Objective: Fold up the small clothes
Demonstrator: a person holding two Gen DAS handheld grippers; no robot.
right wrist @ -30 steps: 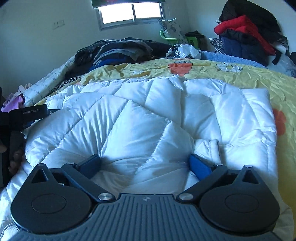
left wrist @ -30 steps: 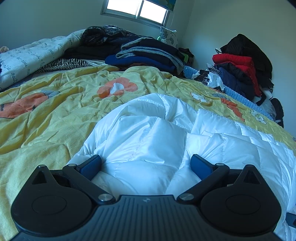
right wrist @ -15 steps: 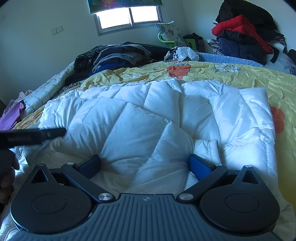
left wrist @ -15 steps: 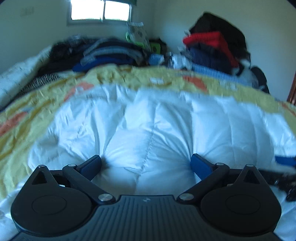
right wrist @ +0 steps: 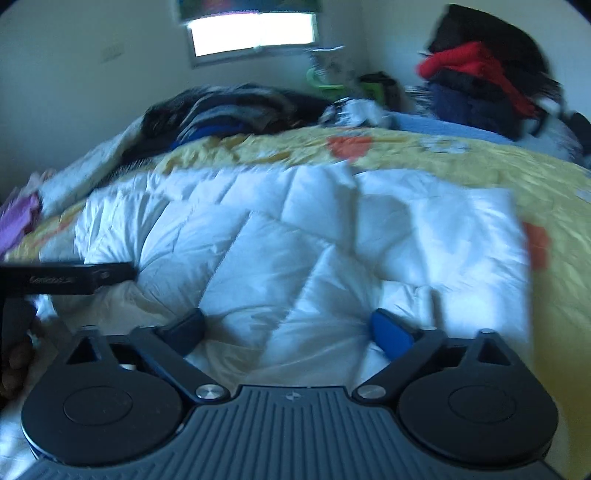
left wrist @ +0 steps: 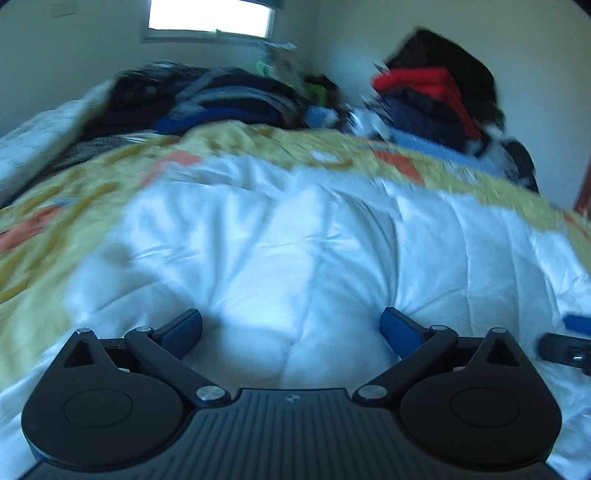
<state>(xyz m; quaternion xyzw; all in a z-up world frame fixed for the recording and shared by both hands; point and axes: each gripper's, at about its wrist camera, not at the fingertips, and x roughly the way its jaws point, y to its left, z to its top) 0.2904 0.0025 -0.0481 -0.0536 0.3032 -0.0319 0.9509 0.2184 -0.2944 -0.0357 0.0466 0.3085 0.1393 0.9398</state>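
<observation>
On the bed, a white quilted jacket (left wrist: 295, 258) is spread over a yellow bedspread (left wrist: 74, 206); both views are blurred. Relative to the jacket, the left tool (left wrist: 291, 325) is seen at the near edge on the left side, its blue pads (left wrist: 184, 326) held wide apart, with puffy fabric bulging between them but not clamped. In the right wrist view this tool appears as a black bar (right wrist: 74, 277) lying at the jacket's left edge. Near the middle of the jacket, diagonal quilting seams are visible. Further right, the right tool (right wrist: 286, 332) is placed at the jacket's near edge, its pads (right wrist: 391, 336) likewise spread wide, with fabric lying between them and nothing gripped. A folded cuff or hem (right wrist: 417, 299) is seen just beside its right pad. Beyond the jacket's far edge, dark folded clothes (left wrist: 221, 99) are stacked at the left, and a pile with a red garment (left wrist: 424, 85) is found at the far right. A window (right wrist: 255, 33) is seen above them.
</observation>
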